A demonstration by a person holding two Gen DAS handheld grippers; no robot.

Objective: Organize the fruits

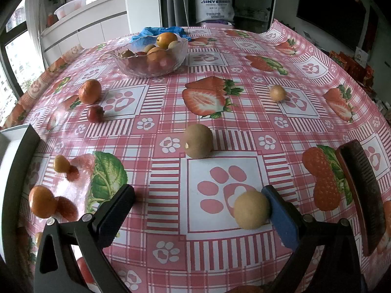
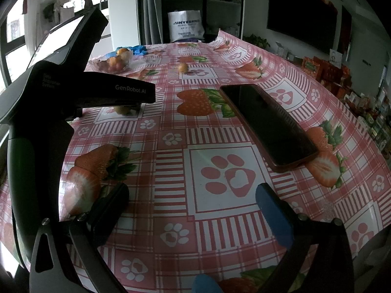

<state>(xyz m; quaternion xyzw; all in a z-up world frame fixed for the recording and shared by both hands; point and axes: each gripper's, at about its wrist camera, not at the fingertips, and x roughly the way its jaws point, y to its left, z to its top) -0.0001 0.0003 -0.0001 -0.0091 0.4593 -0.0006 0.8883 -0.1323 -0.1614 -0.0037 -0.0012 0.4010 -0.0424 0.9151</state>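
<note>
Risk first: we have the left gripper point(image 1: 199, 199) spread wide, the pale round fruit point(image 1: 251, 210) touching only its blue finger, so closing could roll it away. Our right gripper point(image 2: 193, 197) hovers spread, empty; the glass bowl point(image 1: 149, 59) sits far across.

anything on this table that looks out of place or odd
The phone stands out: it lies flat on the tablecloth, the only item here that is not fruit. Loose fruits lie scattered outside the glass bowl, including a brown round fruit mid-table.
</note>
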